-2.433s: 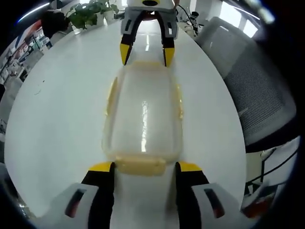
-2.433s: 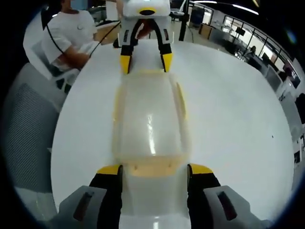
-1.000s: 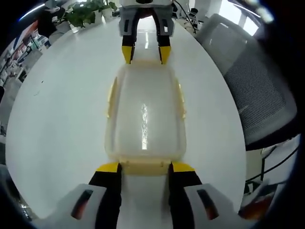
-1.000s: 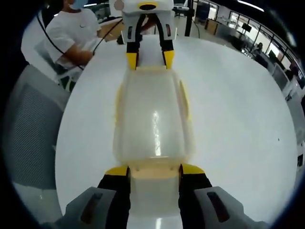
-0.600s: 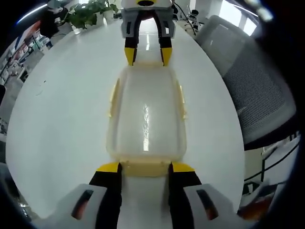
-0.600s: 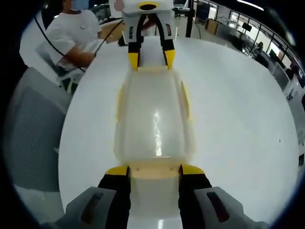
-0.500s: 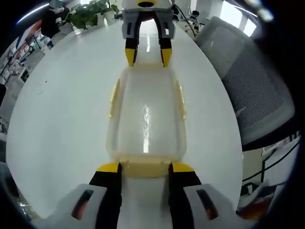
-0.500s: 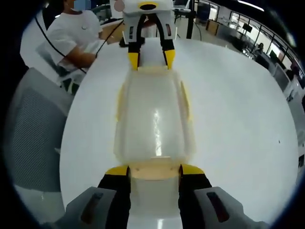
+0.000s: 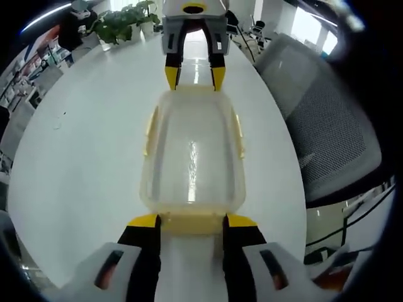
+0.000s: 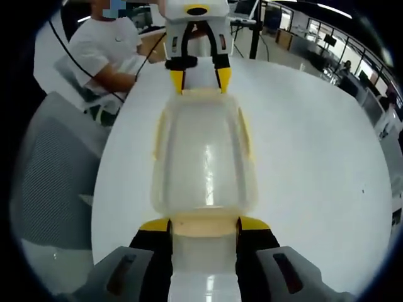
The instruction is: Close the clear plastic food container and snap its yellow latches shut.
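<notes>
The clear plastic food container [image 9: 192, 151] has its lid on and stretches lengthwise between my two grippers over the white round table [image 9: 82, 157]. In the left gripper view my left gripper [image 9: 192, 221] is shut on the near yellow end latch [image 9: 192, 224]. My right gripper [image 9: 194, 77] grips the far end. In the right gripper view the container [image 10: 203, 154] runs from my right gripper [image 10: 204, 224], shut on its yellow end latch [image 10: 204, 226], to my left gripper [image 10: 200, 80]. Yellow side latches [image 9: 238, 133] [image 10: 158, 135] lie along the long sides.
A grey mesh chair [image 9: 327, 126] stands by the table edge, with potted plants [image 9: 123, 22] beyond the far rim. A seated person in a white shirt [image 10: 110, 47] and another mesh chair [image 10: 50, 170] are beside the table [image 10: 315, 157].
Both grippers' jaws have narrowed onto the end latches since the earliest frames. Both views have shifted, so the table edge and chairs now lie nearer the container.
</notes>
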`<state>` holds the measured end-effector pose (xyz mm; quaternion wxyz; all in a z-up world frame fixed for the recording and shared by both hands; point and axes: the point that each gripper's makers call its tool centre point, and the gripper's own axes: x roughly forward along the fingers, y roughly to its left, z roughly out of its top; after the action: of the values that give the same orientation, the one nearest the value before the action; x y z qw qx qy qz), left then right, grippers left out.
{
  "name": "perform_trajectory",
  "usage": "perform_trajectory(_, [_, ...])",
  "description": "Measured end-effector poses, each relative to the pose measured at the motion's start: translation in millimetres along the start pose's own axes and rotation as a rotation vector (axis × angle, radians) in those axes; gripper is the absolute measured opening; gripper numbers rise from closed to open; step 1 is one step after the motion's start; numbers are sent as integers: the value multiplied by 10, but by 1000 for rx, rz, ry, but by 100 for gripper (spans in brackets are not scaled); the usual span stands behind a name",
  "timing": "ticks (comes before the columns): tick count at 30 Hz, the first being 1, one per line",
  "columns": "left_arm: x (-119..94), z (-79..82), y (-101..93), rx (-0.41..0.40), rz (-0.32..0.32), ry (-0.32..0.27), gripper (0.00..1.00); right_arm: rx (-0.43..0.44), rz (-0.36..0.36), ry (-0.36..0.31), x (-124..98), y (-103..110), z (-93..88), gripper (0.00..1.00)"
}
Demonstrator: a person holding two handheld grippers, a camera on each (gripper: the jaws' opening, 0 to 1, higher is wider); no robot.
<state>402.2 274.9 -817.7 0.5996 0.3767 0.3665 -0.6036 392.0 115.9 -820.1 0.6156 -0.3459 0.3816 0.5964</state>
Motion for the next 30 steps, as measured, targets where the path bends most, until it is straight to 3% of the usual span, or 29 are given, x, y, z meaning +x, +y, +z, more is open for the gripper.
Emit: perform_trajectory(30, [-369,356,56,2,14,-2,37,-7,-8,-9,-531,-46,114,37])
